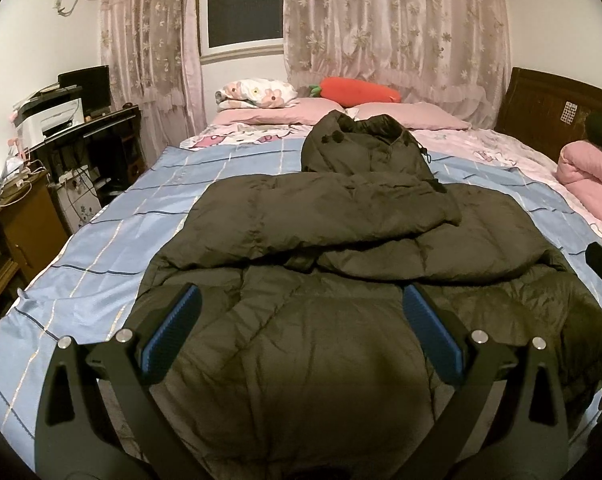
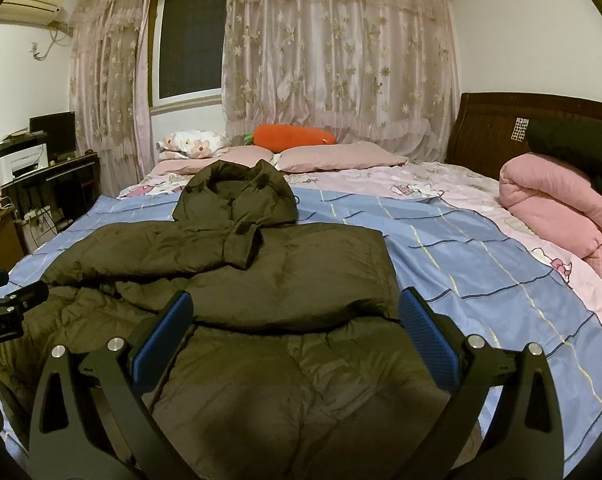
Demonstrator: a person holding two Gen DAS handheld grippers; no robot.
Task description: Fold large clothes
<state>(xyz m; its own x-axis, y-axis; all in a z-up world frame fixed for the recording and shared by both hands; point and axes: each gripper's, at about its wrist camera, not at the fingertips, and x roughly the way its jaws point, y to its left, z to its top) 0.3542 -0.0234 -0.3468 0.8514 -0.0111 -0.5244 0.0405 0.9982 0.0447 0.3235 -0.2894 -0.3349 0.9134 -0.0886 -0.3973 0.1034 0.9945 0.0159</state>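
the left hand-held gripper (image 1: 301, 312) stood wide, its blue pads clear of the cloth and holding nothing, poised over the near hem of the dark olive puffer jacket (image 1: 321, 280). the right hand-held gripper (image 2: 297, 320) was likewise spread wide and empty, hanging over the jacket's hem toward the garment's right side; from its own camera the left tool showed at 9 o'clock, just beside the jacket's edge. the jacket lay flat on the blue checked sheet (image 1: 101, 240) in the middle of the bed, hood (image 2: 237, 192) pointing to 12 o'clock toward the pink pillows (image 2: 341, 158). both sleeves (image 1: 261, 220) appeared already folded inward across the chest, crossing near the middle, so the side folds looked done. what seemed left was the lengthwise fold: bringing the hem up toward the shoulders, and tucking or folding the hood down. a rolled pink quilt (image 2: 561, 216) lay well apart at 3 o'clock, and an orange carrot cushion (image 2: 293, 134) sat beyond the pillows.
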